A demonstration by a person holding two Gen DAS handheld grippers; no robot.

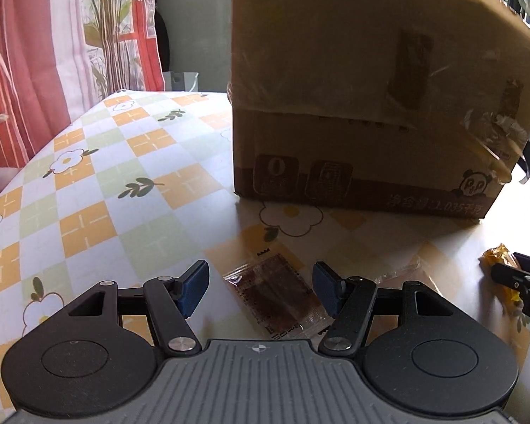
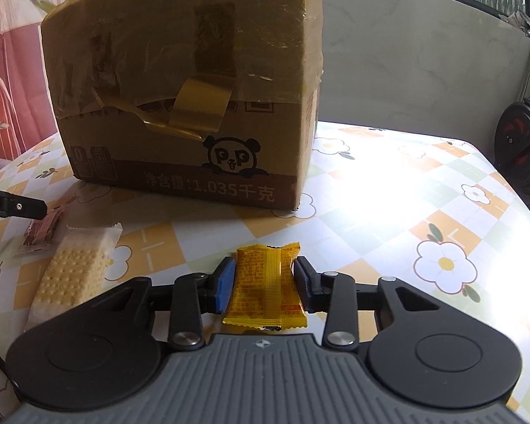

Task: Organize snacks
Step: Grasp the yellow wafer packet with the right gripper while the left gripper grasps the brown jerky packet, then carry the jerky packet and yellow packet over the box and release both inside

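A brown snack packet (image 1: 275, 293) lies flat on the table between the fingers of my left gripper (image 1: 261, 279). That gripper is open, and its blue pads (image 1: 194, 289) stand clear of the packet on both sides. My right gripper (image 2: 264, 265) is shut on a yellow snack packet (image 2: 265, 282), with a pad against each long edge, low over the tablecloth. A white cracker packet (image 2: 77, 272) lies to its left. Beyond that are the brown packet (image 2: 42, 233) and a left gripper finger (image 2: 17, 206). The left wrist view shows the right gripper (image 1: 512, 268) and yellow packet (image 1: 496, 256) at the right edge.
A large taped cardboard box (image 2: 187, 106) with a panda print stands just behind the snacks, also in the left wrist view (image 1: 371, 106). The table (image 1: 88, 194) has a checked flower cloth. A red curtain (image 1: 17, 70) hangs left; weight plates (image 2: 519, 141) stand right.
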